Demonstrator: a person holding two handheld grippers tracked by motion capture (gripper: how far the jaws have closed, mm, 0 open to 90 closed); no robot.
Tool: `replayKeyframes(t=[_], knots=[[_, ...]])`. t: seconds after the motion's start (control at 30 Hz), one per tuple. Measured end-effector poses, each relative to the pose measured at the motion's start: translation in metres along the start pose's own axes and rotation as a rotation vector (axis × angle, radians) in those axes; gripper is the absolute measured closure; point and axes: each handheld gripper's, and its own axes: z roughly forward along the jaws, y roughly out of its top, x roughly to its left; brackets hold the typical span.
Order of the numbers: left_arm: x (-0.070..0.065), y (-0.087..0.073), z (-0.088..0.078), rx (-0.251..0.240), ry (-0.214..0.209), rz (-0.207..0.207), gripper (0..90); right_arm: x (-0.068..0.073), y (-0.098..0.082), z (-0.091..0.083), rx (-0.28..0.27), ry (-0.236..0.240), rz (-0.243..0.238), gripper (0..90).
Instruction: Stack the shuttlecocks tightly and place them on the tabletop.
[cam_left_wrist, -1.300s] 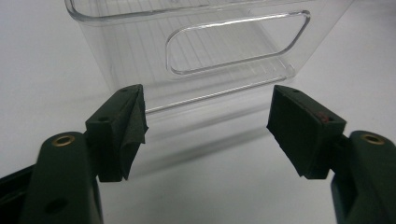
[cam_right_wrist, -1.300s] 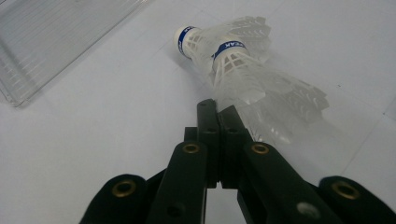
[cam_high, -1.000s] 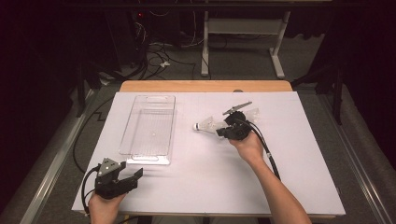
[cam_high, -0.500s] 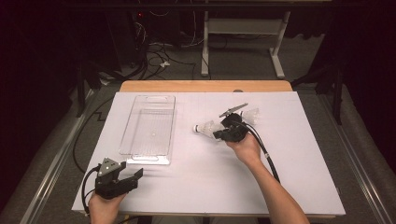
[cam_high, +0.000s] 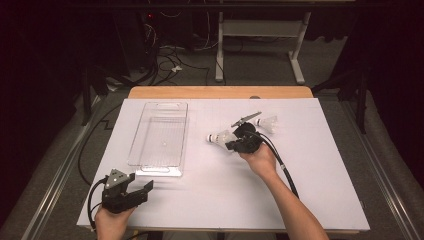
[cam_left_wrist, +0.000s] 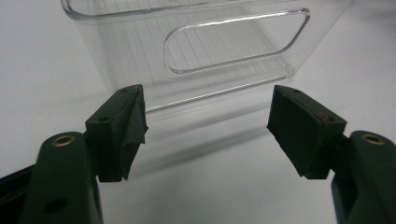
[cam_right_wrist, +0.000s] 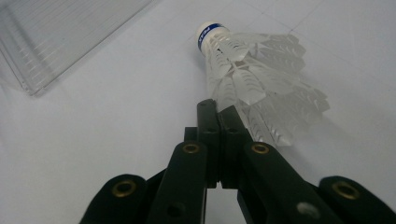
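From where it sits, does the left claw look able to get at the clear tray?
Probably yes. The left claw is open and faces the clear tray's near end wall across bare white table, with nothing between them.

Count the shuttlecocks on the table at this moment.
2. One shuttlecock lies right of the clear tray, its feather skirt pinched in the right gripper. The second shuttlecock lies beyond that hand, toward the table's far right. None seems hidden.

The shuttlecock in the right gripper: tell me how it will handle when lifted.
The shuttlecock looks very light: thin, translucent feathers. The right gripper pinches only the skirt edge, so the feathers may bend or crack. Its small rounded cork and flared skirt suggest it would roll in an arc if dropped.
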Motion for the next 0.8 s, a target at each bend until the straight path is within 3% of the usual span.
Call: replayKeyframes(t=[0.47,0.8], knots=[[-0.0002,0.0000,0.0000,0.002,-0.001,0.001,28.8,0.0008,-0.0004,0.0045,-0.006,0.002,-0.001,89.9],[-0.0002,0.0000,0.0002,0.004,-0.001,0.002,28.8,-0.0003,0.0000,0.0046,-0.012,-0.032,0.007,88.0]])
